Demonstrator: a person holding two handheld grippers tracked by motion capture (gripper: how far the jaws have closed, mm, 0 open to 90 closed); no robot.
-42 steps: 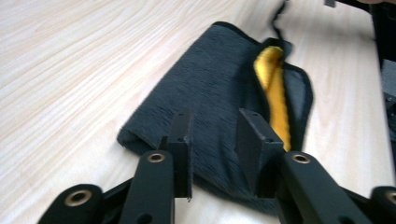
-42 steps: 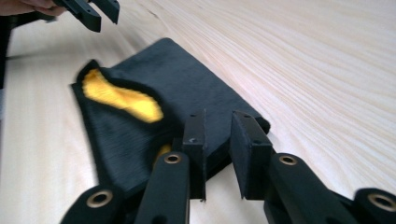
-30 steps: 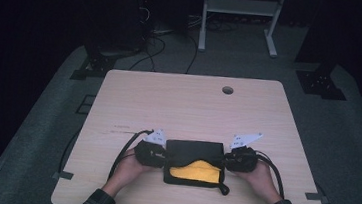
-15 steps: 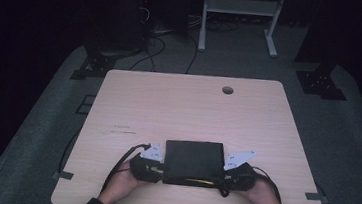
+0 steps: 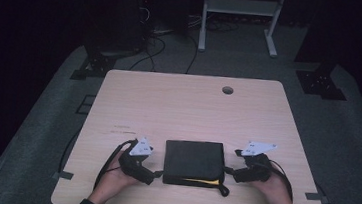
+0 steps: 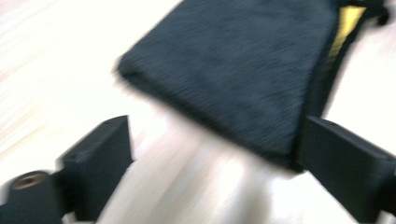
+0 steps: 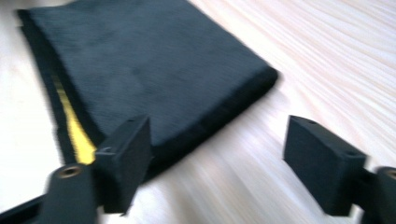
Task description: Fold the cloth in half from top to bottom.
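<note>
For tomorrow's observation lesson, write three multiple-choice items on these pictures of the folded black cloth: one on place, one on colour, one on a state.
1. Where on the wooden table does the folded black cloth lie?
A. by the far edge, beside the round hole
B. near the person's edge, between the two grippers
C. hanging over the left edge

2. What colour shows along the cloth's near edge?
A. yellow
B. red
C. white

3. How do the left gripper and the right gripper stand?
A. both clamped on the cloth
B. one clamped, one open
C. both open, nothing clamped

Answers:
1. B: the high view shows it at the near side with a gripper on each flank.
2. A: a yellow strip peeks from the fold.
3. C: each gripper view shows its jaws apart over bare table, having just opened.
</note>
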